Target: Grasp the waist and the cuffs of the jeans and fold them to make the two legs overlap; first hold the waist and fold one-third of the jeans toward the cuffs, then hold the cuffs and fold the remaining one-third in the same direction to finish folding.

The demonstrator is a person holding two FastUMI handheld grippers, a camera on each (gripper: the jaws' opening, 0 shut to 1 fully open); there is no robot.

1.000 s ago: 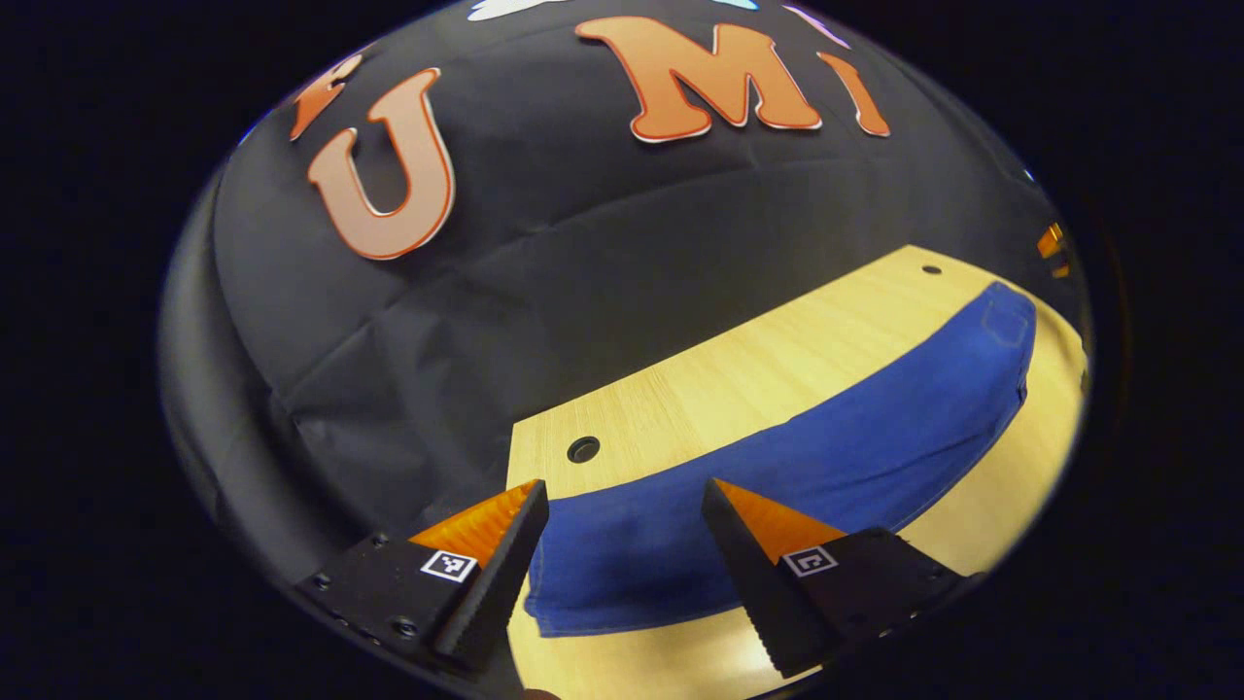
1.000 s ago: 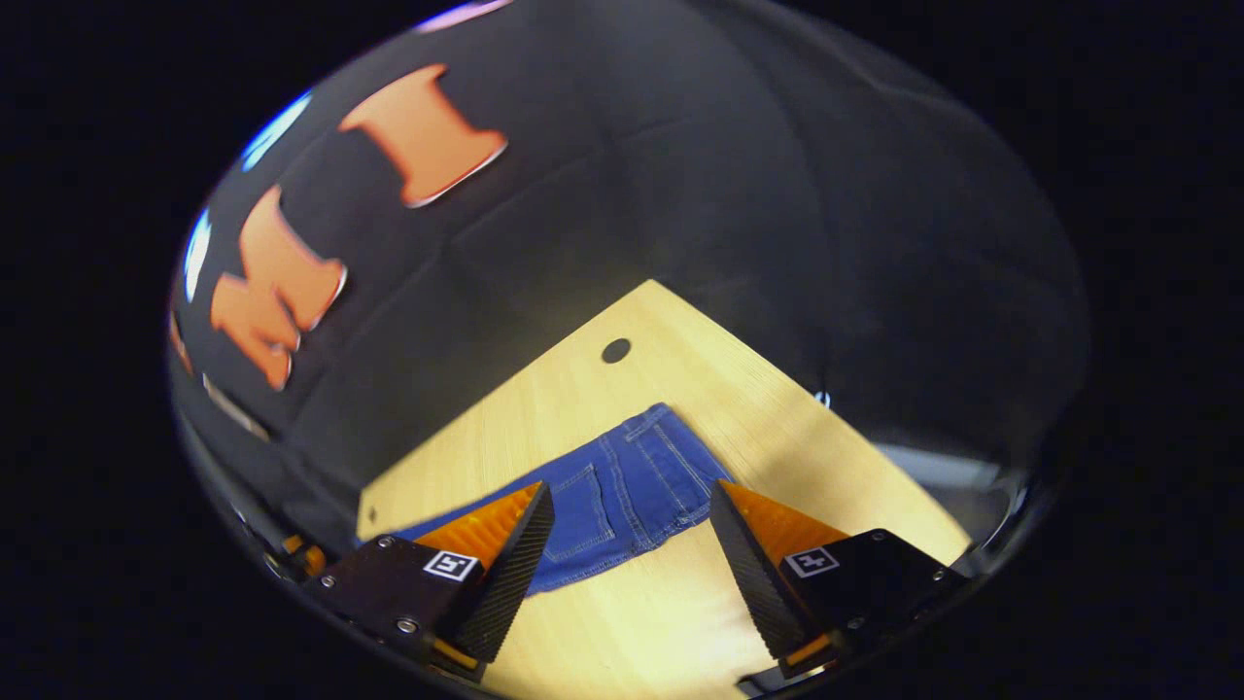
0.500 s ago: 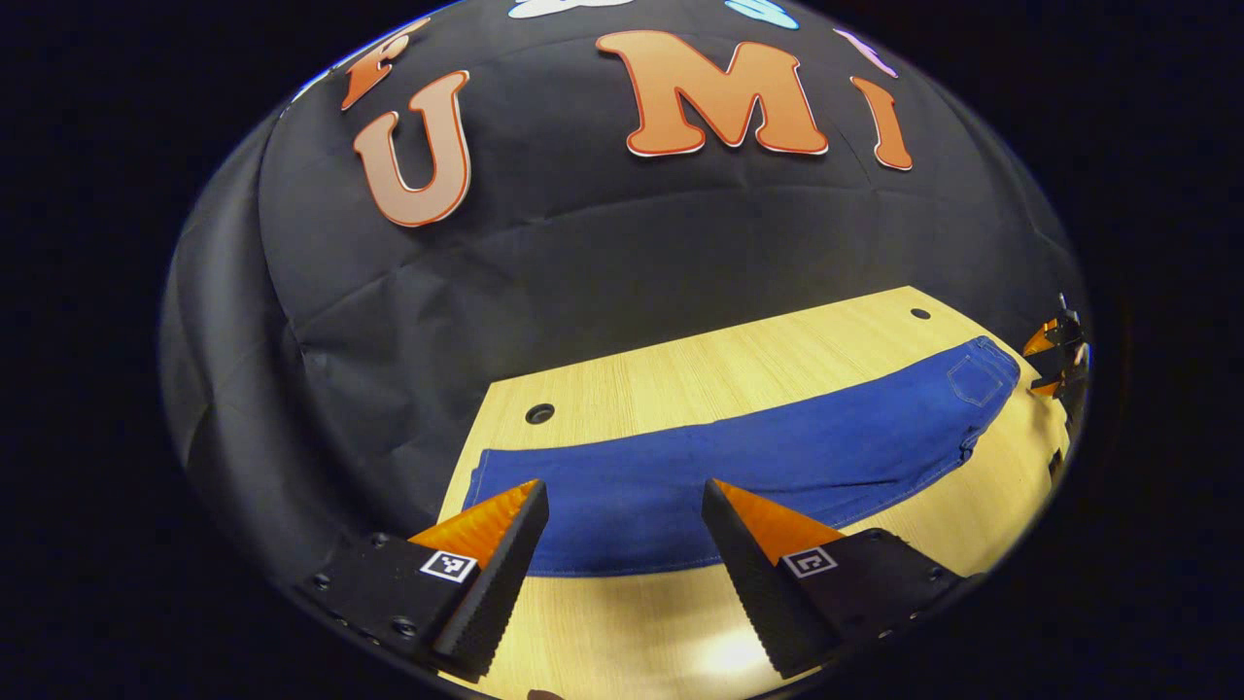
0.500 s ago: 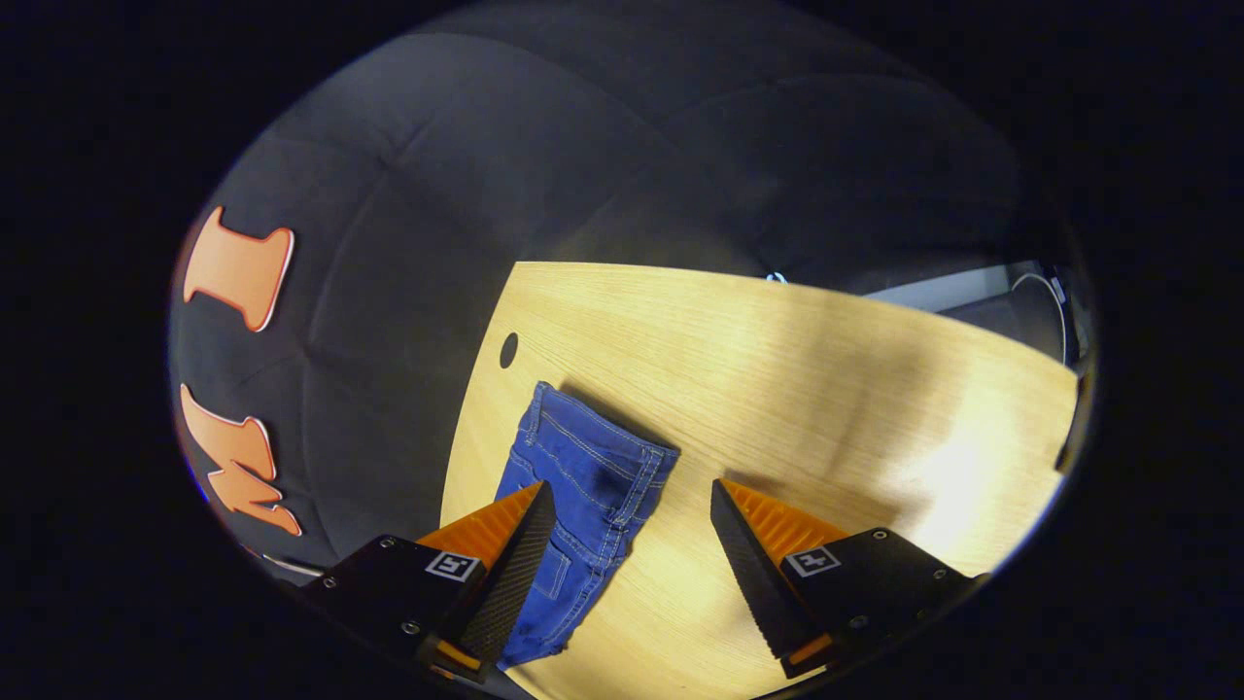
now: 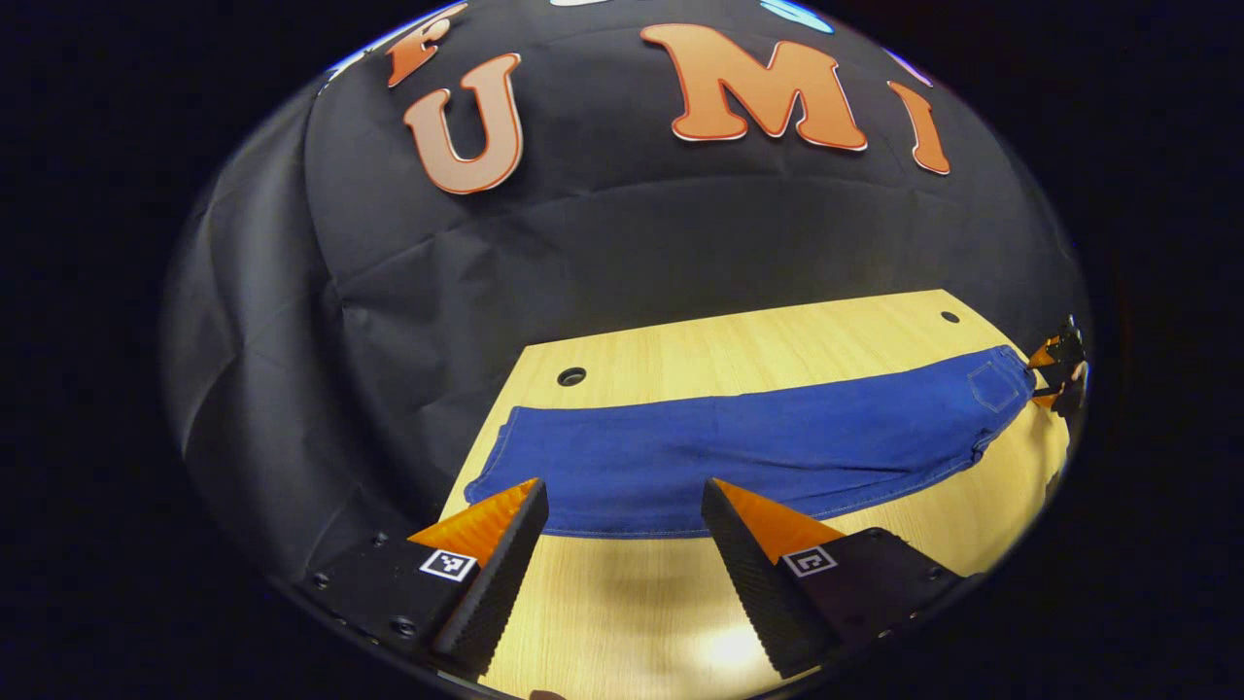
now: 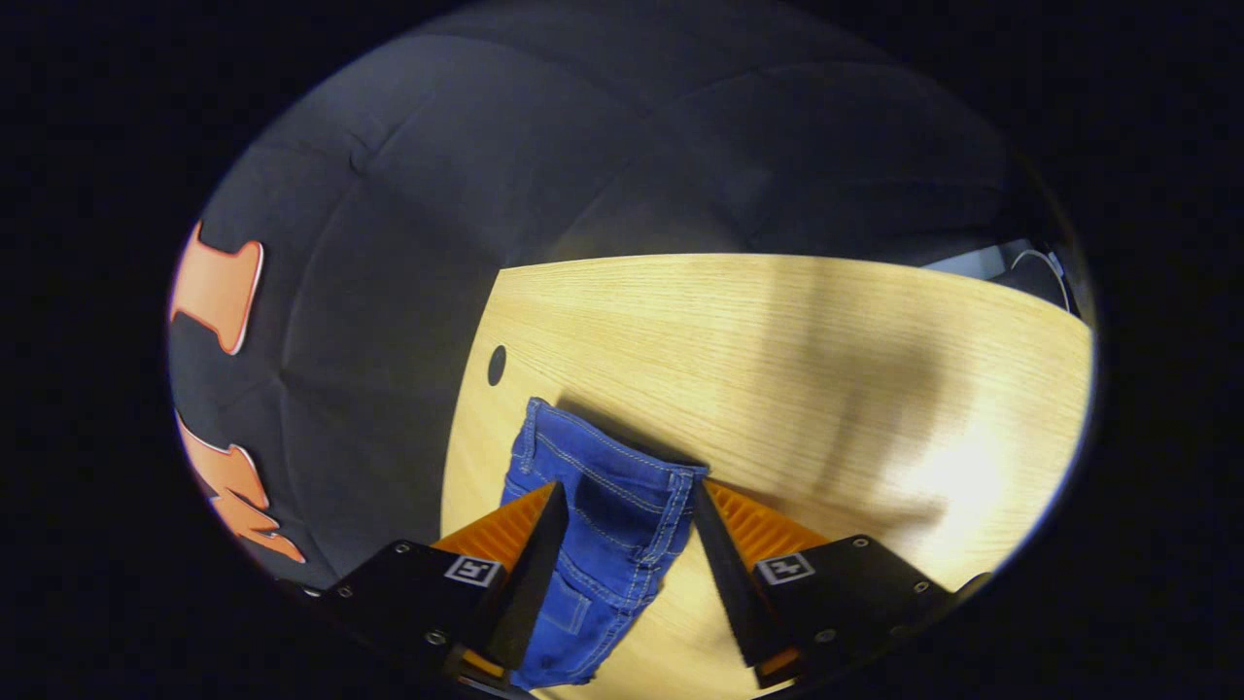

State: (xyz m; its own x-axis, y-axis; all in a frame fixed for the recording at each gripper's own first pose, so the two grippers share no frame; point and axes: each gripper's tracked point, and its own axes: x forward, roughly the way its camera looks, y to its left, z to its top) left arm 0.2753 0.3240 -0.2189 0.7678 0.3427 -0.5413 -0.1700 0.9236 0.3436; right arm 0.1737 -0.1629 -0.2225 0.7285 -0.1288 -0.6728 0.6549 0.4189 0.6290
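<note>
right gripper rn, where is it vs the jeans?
In the right gripper view, the right gripper straddles the waist end of the jeans on the wooden table, near the cable hole.

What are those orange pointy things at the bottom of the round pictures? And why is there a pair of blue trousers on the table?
The orange pointy things are the two fingers of a gripper, a pinching tool that a person holds, one in each hand. A little camera rides on each tool and looks out along its fingers, so you get two round pictures.

In the left gripper view, the left gripper is open above the wooden table. The jeans lie flat and stretched out, with the two legs on top of each other. Far off at their waist end you can spot the other tool.

In the right gripper view, the right gripper has its fingers on both sides of the waist. They have a little space left, so it is not pinching yet.

The job is to fold the jeans up neatly.
</note>
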